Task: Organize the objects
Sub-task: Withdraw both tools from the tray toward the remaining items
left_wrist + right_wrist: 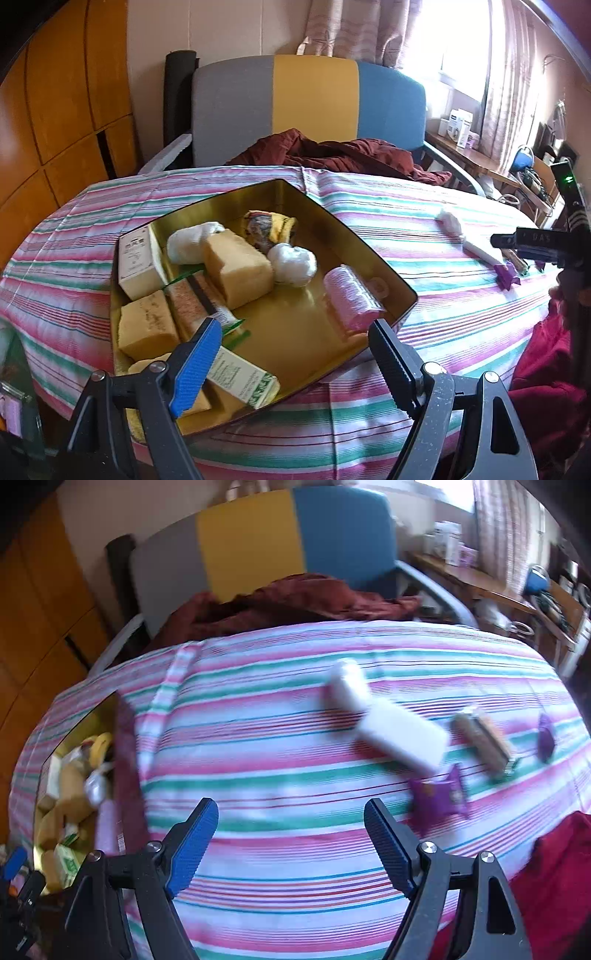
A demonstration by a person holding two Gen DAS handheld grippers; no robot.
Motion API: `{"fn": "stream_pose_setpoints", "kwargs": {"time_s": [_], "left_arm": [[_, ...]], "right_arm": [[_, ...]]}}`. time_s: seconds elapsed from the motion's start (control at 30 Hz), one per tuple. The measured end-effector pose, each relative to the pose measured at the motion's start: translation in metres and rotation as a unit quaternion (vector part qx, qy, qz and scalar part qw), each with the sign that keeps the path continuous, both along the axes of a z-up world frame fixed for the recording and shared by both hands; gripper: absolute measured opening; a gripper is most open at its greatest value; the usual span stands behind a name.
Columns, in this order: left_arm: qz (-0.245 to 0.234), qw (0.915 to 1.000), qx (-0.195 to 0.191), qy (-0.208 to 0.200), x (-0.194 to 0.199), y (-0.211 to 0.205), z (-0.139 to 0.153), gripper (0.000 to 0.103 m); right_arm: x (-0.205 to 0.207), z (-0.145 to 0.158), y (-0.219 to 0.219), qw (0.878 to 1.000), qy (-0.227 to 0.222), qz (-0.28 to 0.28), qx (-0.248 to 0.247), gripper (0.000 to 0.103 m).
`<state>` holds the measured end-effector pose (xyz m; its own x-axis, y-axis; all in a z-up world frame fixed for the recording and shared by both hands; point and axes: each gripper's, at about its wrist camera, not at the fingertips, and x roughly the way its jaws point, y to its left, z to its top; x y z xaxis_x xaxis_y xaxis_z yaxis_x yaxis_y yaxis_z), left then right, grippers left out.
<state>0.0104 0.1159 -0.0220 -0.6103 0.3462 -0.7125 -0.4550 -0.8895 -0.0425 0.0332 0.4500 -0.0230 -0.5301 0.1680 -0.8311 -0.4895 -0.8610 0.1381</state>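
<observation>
Your right gripper [291, 840], spread and empty, is the nearer one to the white box [400, 738] lying ahead and right on the bench [258, 775]. Its long axis runs diagonally, far-left to near-right. Your left gripper [295, 362], also spread, hovers over the tin [402, 291].

The left gripper [295, 328] fills the bottom of its own view, its two fingers spread wide apart with nothing between them, the blue-padded finger [197, 365] at lower left and the black ribbed one at lower right. The right gripper [291, 810] sits likewise at the bottom of its view, jaws wide and empty, blue pads [190, 845] facing inward. In the left wrist view the right gripper also shows at the far right edge, seen side-on as a dark body.
</observation>
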Motion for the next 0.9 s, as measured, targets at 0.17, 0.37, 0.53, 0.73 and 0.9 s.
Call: {"fn": "stream_pose_setpoints", "kwargs": {"time_s": [0.17,0.37,0.53,0.73,0.9], "left_arm": [[-0.017,0.9998,-0.006,-0.006,0.001,0.013,-0.003,0.082],[-0.035,0.9994,-0.005,-0.004,-0.002,0.029,0.001,0.083],[-0.061,0.9981,-0.006,-0.002,-0.002,0.052,0.007,0.083],[-0.101,0.9948,-0.01,0.002,-0.001,0.089,0.013,0.085],[-0.14,0.99,-0.006,-0.013,-0.004,0.13,0.014,0.085]], "right_arm": [[0.021,0.005,0.049,0.998,0.002,-0.065,-0.005,0.083],[0.045,0.011,0.111,0.989,0.012,-0.144,-0.011,0.083],[0.061,0.007,0.156,0.976,0.032,-0.216,-0.021,0.083],[0.086,-0.024,0.189,0.954,0.035,-0.288,-0.074,0.083],[0.096,-0.028,0.195,0.945,0.053,-0.305,-0.102,0.083]]}}
